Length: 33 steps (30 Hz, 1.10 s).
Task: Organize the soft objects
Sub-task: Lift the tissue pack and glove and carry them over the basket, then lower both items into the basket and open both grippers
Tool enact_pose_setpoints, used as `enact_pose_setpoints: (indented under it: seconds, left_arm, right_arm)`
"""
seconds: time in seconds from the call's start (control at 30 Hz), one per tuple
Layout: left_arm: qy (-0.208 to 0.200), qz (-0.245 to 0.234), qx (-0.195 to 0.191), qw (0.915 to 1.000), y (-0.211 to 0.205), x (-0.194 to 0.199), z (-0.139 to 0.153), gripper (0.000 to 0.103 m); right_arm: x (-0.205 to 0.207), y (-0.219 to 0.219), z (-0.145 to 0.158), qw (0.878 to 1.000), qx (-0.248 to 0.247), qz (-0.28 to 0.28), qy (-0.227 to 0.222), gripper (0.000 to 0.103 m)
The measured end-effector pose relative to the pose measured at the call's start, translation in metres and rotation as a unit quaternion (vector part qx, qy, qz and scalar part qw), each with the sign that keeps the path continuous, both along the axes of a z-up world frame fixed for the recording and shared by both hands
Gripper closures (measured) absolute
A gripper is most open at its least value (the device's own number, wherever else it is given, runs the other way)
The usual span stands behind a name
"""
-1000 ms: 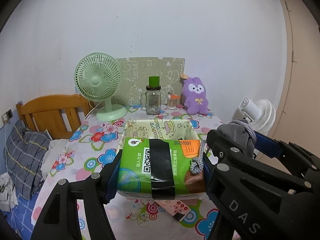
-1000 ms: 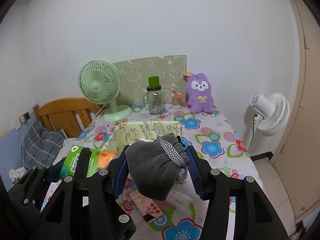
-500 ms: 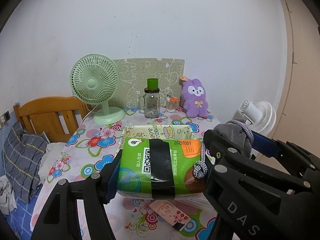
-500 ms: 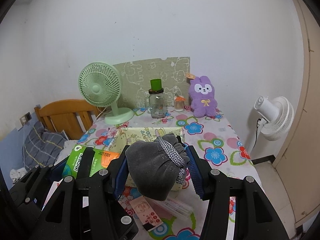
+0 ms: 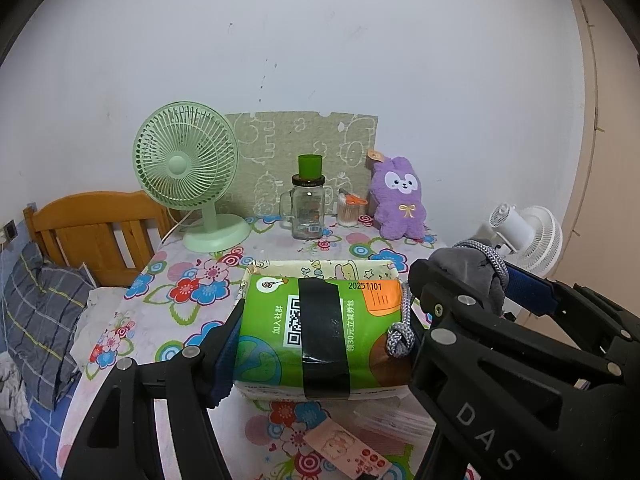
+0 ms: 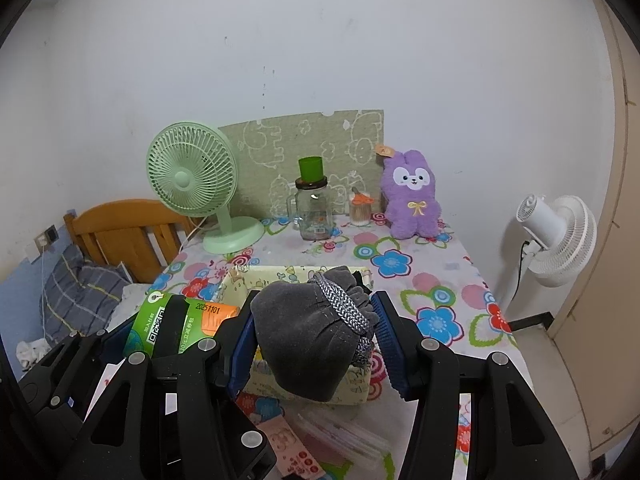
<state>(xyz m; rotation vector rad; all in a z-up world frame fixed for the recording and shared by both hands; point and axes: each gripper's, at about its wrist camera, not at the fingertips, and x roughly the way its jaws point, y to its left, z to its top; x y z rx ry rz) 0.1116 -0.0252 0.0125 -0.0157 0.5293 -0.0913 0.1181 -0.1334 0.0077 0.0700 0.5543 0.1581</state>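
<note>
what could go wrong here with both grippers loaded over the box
The grey pouch and green tissue pack sit side by side above the yellow box. The pack looks almost as wide as the box, so it may catch the rim. The pouch's cord dangles against the pack and could snag. The two grippers are close and may bump.

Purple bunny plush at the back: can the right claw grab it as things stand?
Probably not. The right claw is shut on the grey drawstring pouch, so nothing else fits between its fingers. The purple bunny plush sits beyond the fabric bin.
</note>
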Motion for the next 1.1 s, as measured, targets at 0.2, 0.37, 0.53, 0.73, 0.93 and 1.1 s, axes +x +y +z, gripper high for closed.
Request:
enact_pose_setpoints:
  seconds: [0.2,0.37,0.53,0.73,0.93,1.1]
  left_arm:
    - [0.004,0.002,0.001,1.0000,0.002,0.022,-0.003,0.031]
    - [0.008,0.001,0.002,1.0000,0.003,0.041,-0.007,0.031]
    - [0.014,0.008,0.003,0.9999,0.007,0.060,-0.012,0.031]
    - [0.015,0.013,0.008,0.9998,0.008,0.079,-0.016,0.031]
    - [0.019,0.001,0.012,0.9997,0.006,0.103,-0.020,0.031]
    - [0.043,-0.008,-0.001,0.9990,0.009,0.125,-0.035,0.030]
  right_arm:
    - [0.022,0.004,-0.004,1.000,0.005,0.002,0.005,0.045]
    - [0.040,0.007,-0.007,1.000,0.006,0.001,0.009,0.045]
    - [0.058,0.011,-0.011,1.000,0.007,0.004,0.014,0.045]
    - [0.080,0.013,-0.018,1.000,0.011,0.011,0.016,0.045]
    - [0.103,0.013,-0.025,1.000,0.017,0.014,0.020,0.045]
    - [0.122,0.013,-0.036,0.999,0.021,0.015,0.033,0.045]
